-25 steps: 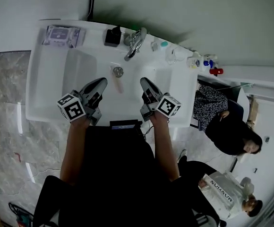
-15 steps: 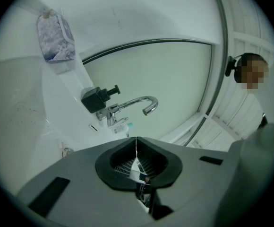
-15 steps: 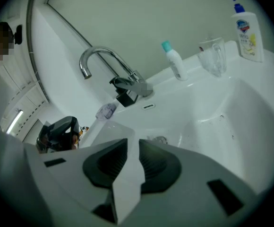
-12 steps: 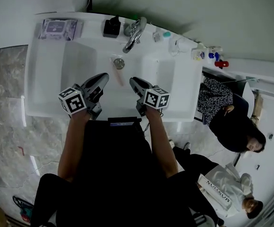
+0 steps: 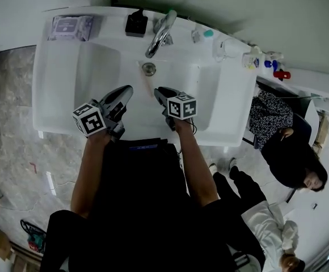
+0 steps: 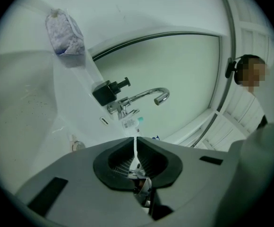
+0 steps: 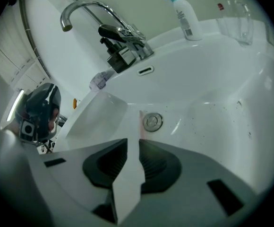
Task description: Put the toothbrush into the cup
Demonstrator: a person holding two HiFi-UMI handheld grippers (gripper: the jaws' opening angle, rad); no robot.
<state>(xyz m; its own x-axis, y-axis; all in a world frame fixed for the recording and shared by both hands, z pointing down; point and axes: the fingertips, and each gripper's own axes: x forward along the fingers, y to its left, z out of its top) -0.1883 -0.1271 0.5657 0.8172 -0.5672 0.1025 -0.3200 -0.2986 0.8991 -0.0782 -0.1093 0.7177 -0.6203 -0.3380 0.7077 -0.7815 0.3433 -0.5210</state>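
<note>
A pale pink toothbrush (image 5: 144, 85) lies in the white basin (image 5: 85, 72) just below the drain (image 5: 148, 68). In the right gripper view the toothbrush (image 7: 141, 123) lies straight ahead of the jaws, beside the drain (image 7: 152, 121). My right gripper (image 5: 160, 91) (image 7: 139, 143) points down at it, open by a narrow gap with nothing between the pads. My left gripper (image 5: 127, 89) (image 6: 136, 143) hovers over the basin to the toothbrush's left, shut and empty. The clear cup (image 5: 224, 48) (image 7: 236, 15) stands on the counter at the back right.
A chrome faucet (image 5: 159, 33) and a black dispenser (image 5: 136, 24) stand behind the basin. A wipes packet (image 5: 71, 27) lies at the back left. A teal-capped bottle (image 7: 182, 13) stands next to the cup, with small bottles (image 5: 266, 61) further right. Two people (image 5: 292, 152) are to the right of the sink.
My right gripper has dropped into the basin, tilted downward and shifted left toward the toothbrush. The left gripper has sunk slightly. Both jaw openings look unchanged.
</note>
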